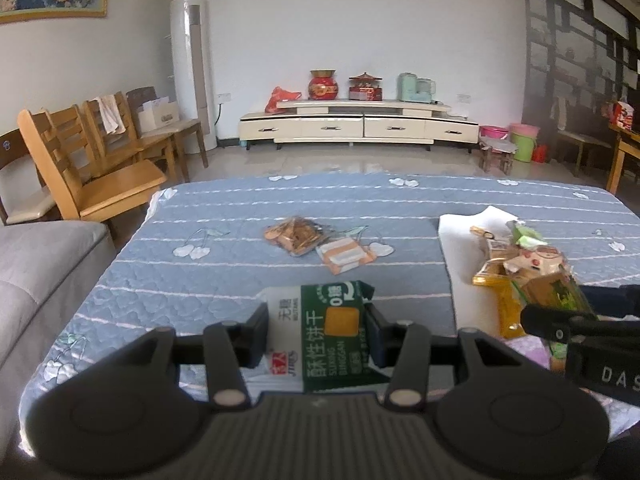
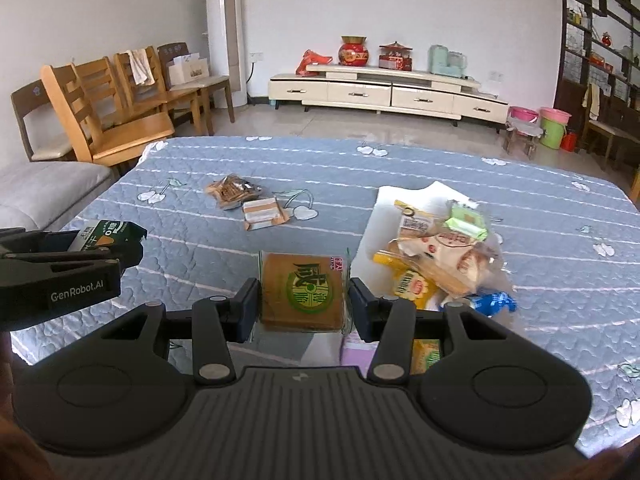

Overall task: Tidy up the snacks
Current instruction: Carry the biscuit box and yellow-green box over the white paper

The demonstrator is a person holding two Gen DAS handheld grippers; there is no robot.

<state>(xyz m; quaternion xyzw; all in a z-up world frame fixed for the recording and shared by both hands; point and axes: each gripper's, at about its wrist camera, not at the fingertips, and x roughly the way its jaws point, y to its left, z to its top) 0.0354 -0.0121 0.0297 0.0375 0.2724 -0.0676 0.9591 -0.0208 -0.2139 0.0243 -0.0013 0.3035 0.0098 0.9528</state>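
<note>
Two pairs of black tongs are held side by side above the worktop, both angled downward. The left tongs (image 1: 316, 328) are clamped on a green-and-white biscuit packet (image 1: 320, 336), gripped by its two long edges and lifted clear of the cloth. The right tongs (image 2: 304, 304) are clamped on a flat square brown snack packet with a green round emblem (image 2: 302, 290), also held off the surface. The worktop (image 2: 520, 340) is covered by a quilted blue cloth with white stripes and cherry motifs. A heap of mixed snack packets (image 2: 436, 256) is seen on a white sheet at the right; two small wrapped snacks (image 2: 248, 200) lie apart near the middle. Wooden chairs (image 2: 100, 116), a cream low cabinet (image 2: 384, 92) and a white tower unit (image 2: 226, 32) are visible behind.
</note>
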